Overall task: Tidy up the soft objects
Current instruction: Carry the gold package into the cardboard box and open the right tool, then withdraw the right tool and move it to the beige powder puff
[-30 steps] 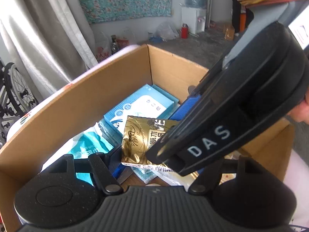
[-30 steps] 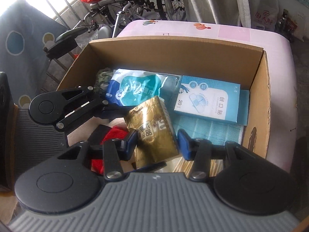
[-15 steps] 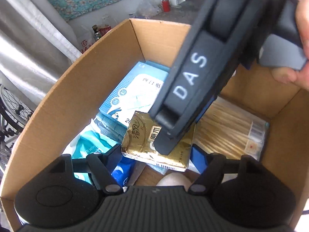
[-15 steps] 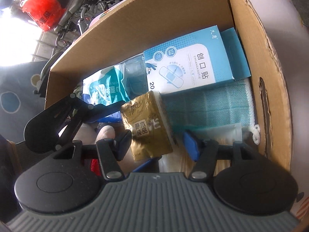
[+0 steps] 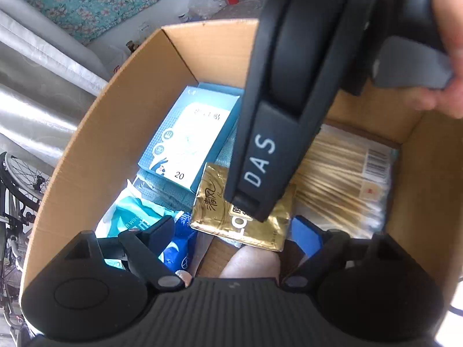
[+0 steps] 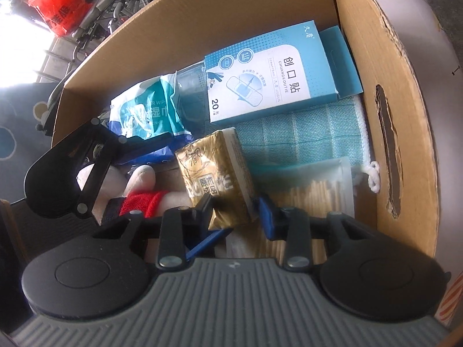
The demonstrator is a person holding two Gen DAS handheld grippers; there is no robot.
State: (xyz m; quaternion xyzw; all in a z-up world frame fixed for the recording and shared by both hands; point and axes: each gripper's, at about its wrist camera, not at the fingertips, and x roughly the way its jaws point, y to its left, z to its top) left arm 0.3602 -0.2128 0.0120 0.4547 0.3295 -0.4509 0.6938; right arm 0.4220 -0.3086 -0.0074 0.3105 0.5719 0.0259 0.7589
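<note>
**A:** Gold foil down in the cardboard box (image 5: 95,156), that's the tissue pack (image 5: 246,217) from the left wrist view, lying just ahead of the left gripper (image 5: 240,231). Its jaws have just been opening and stand spread wide, one blue pad each side, neither touching the foil.

**B:** And that black body crossing from the upper right?

**A:** That's the right gripper's housing, "DAS" in white letters on it, coming down onto the pack's far right corner. A hand (image 5: 445,57) holds it at the top right edge. Left of the pack there's a blue plaster box (image 5: 188,144) marked "20", a wet-wipes pouch (image 5: 136,219) reading "WIPES", and to the right a bag of cotton swabs (image 5: 341,173) with a barcode.

**B:** Over to the right wrist view, then.

**A:** Here the tissue pack (image 6: 217,179) stands between the right gripper (image 6: 235,211) fingers, long axis running away from the camera, slightly tilted left. The jaws have just been closing; the left pad meets the pack's near corner, the right pad looks a sliver clear. I'd call it not yet clamped.

**B:** So the right is the nearer one?

**A:** Clearly, it straddles the near end. The plaster box (image 6: 272,72) reads "CHUANGKOUTIE" and "20", resting on a teal cloth (image 6: 303,133). A plush toy (image 6: 139,185) with a red band lies to the left.
</note>
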